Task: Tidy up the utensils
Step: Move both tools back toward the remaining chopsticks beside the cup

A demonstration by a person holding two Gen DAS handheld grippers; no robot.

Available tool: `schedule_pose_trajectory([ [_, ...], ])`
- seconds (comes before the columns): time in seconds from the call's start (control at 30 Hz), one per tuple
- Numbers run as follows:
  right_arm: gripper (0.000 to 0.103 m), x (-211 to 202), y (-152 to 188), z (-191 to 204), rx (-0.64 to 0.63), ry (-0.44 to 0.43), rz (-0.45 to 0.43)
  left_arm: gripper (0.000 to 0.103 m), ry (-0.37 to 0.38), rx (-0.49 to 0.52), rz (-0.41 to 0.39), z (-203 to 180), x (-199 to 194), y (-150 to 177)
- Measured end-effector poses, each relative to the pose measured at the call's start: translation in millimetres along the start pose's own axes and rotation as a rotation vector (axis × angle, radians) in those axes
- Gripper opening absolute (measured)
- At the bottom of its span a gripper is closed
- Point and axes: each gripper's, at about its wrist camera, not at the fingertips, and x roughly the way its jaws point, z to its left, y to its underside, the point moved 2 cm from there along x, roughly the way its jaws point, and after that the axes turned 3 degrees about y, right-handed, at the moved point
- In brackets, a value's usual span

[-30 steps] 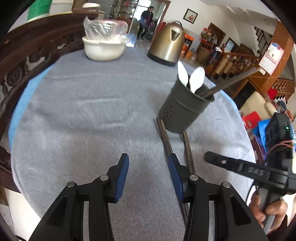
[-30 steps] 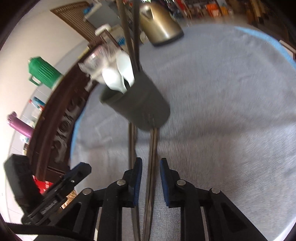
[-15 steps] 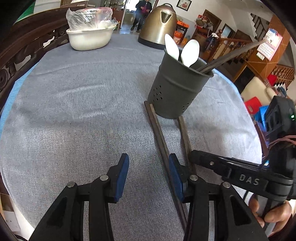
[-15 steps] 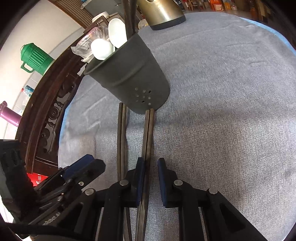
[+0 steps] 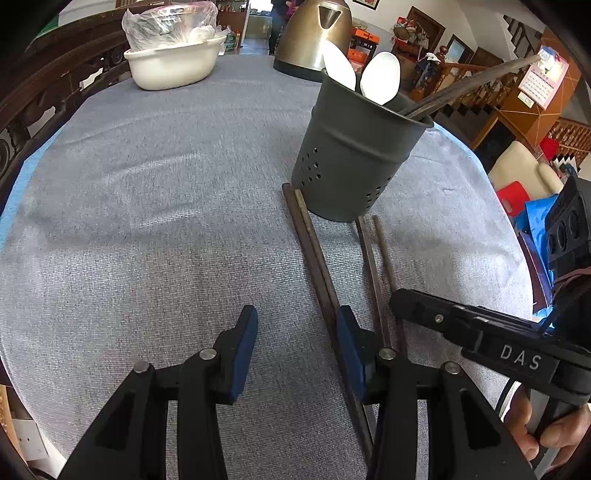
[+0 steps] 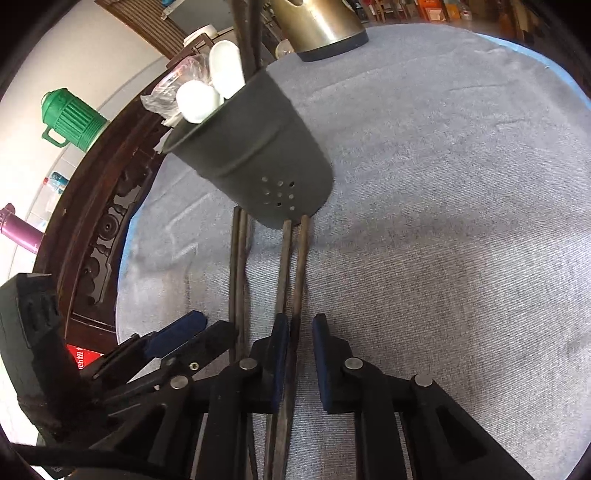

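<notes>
A dark grey utensil holder (image 5: 351,155) (image 6: 258,158) stands on the grey tablecloth with two white spoons (image 5: 380,77) (image 6: 199,99) and dark chopsticks in it. Two pairs of dark chopsticks lie in front of it: a left pair (image 5: 314,254) (image 6: 238,266) and a right pair (image 5: 376,266) (image 6: 293,266). My left gripper (image 5: 295,328) is open, its right finger beside the left pair. My right gripper (image 6: 299,339) is partly open and straddles the right pair without gripping it; it also shows in the left wrist view (image 5: 406,299).
A white bowl with a plastic bag (image 5: 173,62) and a brass kettle (image 5: 314,33) (image 6: 321,26) stand at the far side of the table. A carved wooden chair back (image 6: 99,229) runs along the left edge. A green jug (image 6: 70,118) stands beyond it.
Both grippers moved closer to the holder and lower over the chopsticks. The right gripper's jaws opened slightly wider around the right pair.
</notes>
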Motion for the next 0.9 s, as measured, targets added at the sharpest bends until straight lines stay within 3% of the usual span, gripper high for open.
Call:
schedule_pose_trajectory([
  [0.5,0.013,-10,0,-23,0.049,0.015,-0.005,0.045,-0.005,-0.006,0.019,-9,4,-7],
  [0.9,0.013,-18,0,-34,0.058,0.002,-0.001,0.045,0.001,-0.013,0.041,9,-1,-5],
])
